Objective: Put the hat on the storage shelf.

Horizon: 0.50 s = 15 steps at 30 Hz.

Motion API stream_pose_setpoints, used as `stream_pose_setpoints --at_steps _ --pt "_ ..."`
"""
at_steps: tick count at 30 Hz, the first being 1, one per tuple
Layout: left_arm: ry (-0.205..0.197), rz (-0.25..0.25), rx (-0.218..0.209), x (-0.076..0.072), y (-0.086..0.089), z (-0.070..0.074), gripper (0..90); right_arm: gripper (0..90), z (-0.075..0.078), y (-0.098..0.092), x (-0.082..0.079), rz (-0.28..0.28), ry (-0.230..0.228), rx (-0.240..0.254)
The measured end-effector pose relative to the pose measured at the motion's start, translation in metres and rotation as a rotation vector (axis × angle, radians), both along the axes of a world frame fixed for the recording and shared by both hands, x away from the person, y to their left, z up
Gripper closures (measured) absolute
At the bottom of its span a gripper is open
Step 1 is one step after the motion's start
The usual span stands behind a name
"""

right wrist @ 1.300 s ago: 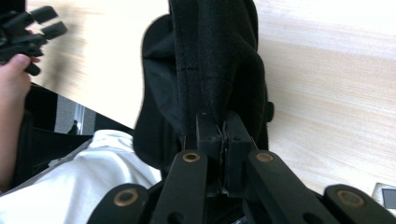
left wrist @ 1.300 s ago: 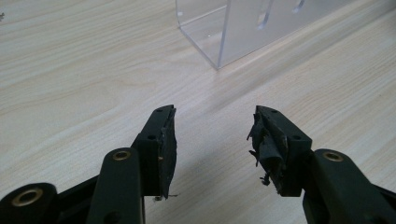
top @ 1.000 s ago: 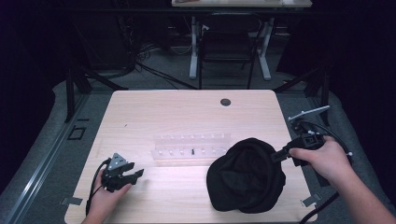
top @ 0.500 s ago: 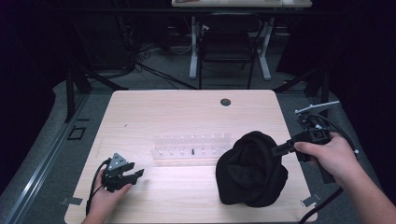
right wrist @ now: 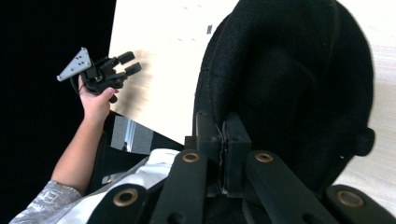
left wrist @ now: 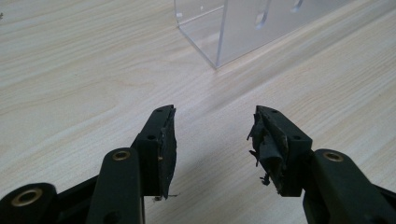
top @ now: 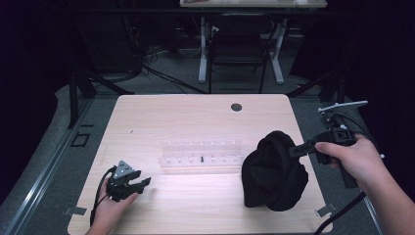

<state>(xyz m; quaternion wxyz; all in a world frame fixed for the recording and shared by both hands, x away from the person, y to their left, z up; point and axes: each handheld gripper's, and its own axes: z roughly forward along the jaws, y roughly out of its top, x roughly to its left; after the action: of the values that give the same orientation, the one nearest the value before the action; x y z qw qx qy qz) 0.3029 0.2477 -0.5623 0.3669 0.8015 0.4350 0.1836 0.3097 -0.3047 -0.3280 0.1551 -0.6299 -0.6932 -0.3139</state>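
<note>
- Right gripper [top: 296, 150] has its jaws pressed together on a fold of the black knit hat [top: 274, 171]. The hat hangs from that pinch at the right end of the bench [top: 195, 117], its lower bulk resting on or just above the wood; which of the two cannot be told.
- In the right gripper view the jaws [right wrist: 223, 140] bite only a thin edge of the fabric. Risk: soft knit creeps out of so small a pinch and the hat drops in a heap.
- Clear acrylic rack [top: 200, 155] stands just beside the hat, to its left. Risk: a swing of the hanging cloth towards the middle of the bench brushes the rack and shoves or tips it; it looks light.
- Hat sits close to the near right corner. Risk: a release here could let part of it slide over the edge.
- Left gripper [top: 142, 183] rests near the front left of the bench, jaws spread with nothing between them [left wrist: 212, 140], well apart from the hat. Risk: one-handed handling leaves the hat bunched; a second pinch would have to cross past the rack's near corner.
</note>
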Motion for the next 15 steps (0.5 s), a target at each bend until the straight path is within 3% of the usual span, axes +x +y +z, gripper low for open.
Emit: stream_pose_setpoints --at_steps 15 --pt "0.0 -0.003 0.002 0.0 0.0 0.0 48.9 88.5 0.02 -0.009 0.004 -0.037 -0.052 0.096"
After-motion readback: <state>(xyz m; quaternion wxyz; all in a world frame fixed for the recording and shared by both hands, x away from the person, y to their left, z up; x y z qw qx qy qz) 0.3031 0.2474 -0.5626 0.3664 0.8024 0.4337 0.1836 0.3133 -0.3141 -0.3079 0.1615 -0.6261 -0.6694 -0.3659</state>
